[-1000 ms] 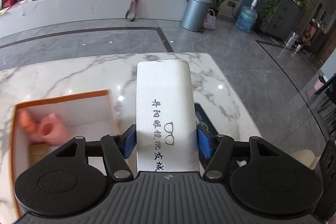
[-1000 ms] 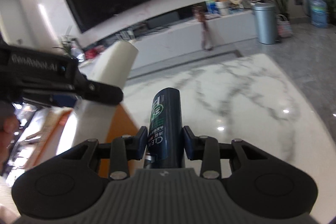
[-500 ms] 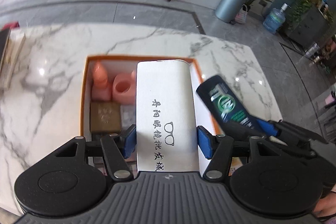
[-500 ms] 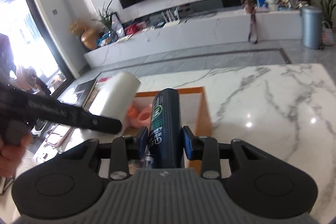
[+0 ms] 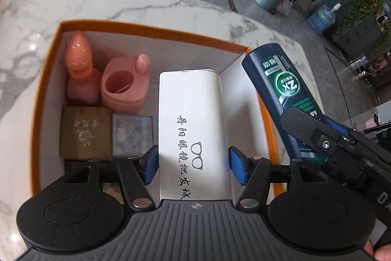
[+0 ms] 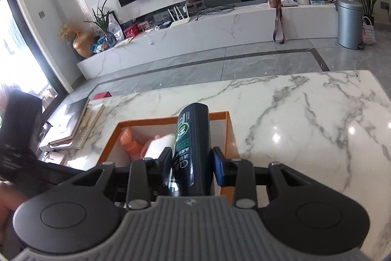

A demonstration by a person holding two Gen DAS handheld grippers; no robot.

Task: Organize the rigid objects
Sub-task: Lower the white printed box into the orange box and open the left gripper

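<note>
Both tongs (image 5: 193, 166) nearer orange box (image 5: 146, 28), right half free

The right hand-held gripper (image 6: 191, 169) grips a dark blue bottle (image 6: 193, 146) between its blue pads, one pad on each side. The bottle points forward over an orange-edged box (image 6: 226, 129) that stands on the white marble desk (image 6: 305, 119). Inside the box an orange-pink bottle (image 6: 130, 141) is visible, and beside it the top of a white case (image 6: 158, 147). At the left edge a black device (image 6: 19, 129) appears, blurred, with part of a hand (image 6: 7, 202) under it. Some books (image 6: 73, 126) lie on the desk's left end.
</note>
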